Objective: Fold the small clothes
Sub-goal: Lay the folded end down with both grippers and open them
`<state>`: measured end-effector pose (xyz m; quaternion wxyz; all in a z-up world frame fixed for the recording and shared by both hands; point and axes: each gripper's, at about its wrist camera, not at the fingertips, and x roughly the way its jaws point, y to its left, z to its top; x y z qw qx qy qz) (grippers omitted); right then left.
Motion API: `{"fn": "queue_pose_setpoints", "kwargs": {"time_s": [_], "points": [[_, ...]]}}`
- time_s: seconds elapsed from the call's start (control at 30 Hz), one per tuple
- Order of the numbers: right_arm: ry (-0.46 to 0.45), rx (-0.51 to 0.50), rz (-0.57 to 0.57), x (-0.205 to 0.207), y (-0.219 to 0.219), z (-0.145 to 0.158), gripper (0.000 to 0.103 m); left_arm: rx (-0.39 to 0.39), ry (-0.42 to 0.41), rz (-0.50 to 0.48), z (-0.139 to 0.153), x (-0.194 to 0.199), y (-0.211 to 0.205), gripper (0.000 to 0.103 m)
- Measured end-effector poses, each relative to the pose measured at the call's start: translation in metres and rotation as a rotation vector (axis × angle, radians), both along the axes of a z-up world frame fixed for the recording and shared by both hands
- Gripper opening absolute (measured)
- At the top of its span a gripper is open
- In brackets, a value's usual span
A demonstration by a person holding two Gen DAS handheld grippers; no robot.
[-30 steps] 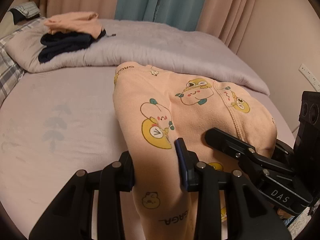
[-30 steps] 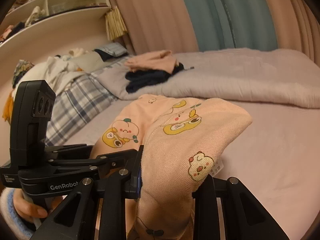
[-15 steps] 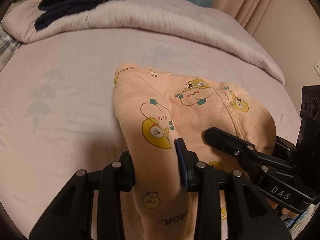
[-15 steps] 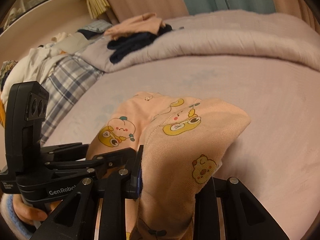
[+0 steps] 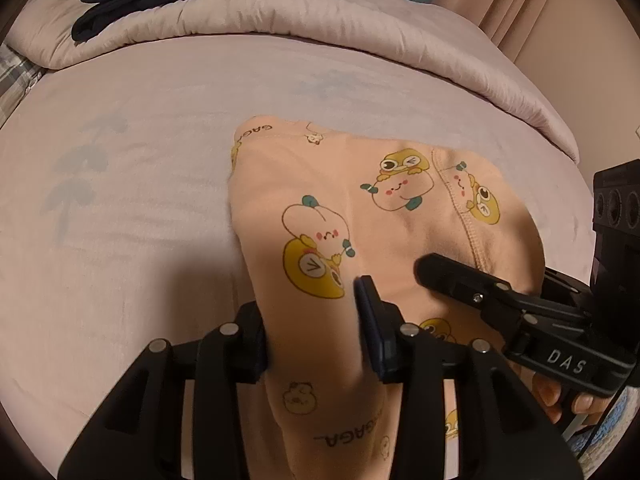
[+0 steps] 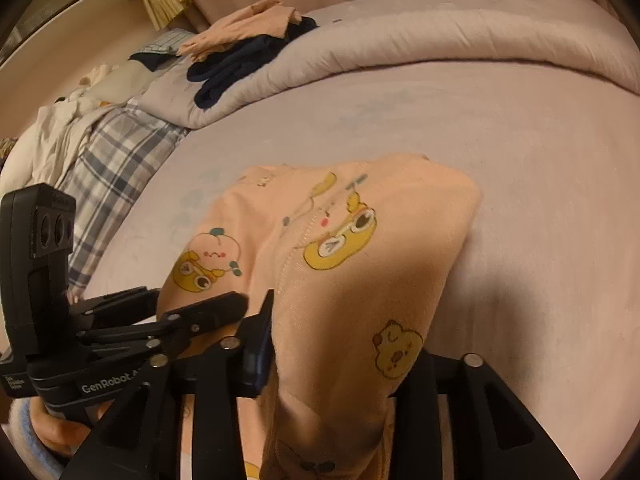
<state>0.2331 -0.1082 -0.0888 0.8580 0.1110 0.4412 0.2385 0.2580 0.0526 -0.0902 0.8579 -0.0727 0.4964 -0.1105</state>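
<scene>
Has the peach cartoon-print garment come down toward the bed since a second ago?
Yes. The peach cartoon-print garment has sunk: the folded lilac duvet, level with its far end a second ago, now sits well above it.

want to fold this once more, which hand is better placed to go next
Right, slightly. Both tongs have just been opening with the garment between them; the right tongs hold its raised corner beside bare sheet, while the left tongs hold a narrower bunch.
</scene>
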Motion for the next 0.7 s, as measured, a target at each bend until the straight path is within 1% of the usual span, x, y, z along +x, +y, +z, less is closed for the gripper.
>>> {"fn": "queue_pose_setpoints", "kwargs": {"time_s": [0.03, 0.17, 0.37, 0.57, 0.7], "points": [[0.013, 0.004, -0.008, 0.000, -0.003, -0.002, 0.046, 0.000, 0.000, 0.001, 0.000, 0.000, 0.001, 0.042], [0.047, 0.034, -0.031, -0.002, -0.015, -0.006, 0.052, 0.002, -0.002, 0.000, 0.000, -0.005, 0.005, 0.043], [0.049, 0.031, -0.046, -0.010, -0.020, -0.003, 0.053, 0.021, -0.019, -0.001, 0.005, -0.016, 0.010, 0.043], [0.047, -0.004, -0.041, -0.021, -0.021, -0.001, 0.053, 0.050, -0.038, -0.003, 0.012, -0.033, 0.016, 0.043], [0.048, -0.046, -0.025, -0.029, -0.015, -0.001, 0.053, 0.059, -0.041, -0.001, 0.012, -0.043, 0.019, 0.043]]}}
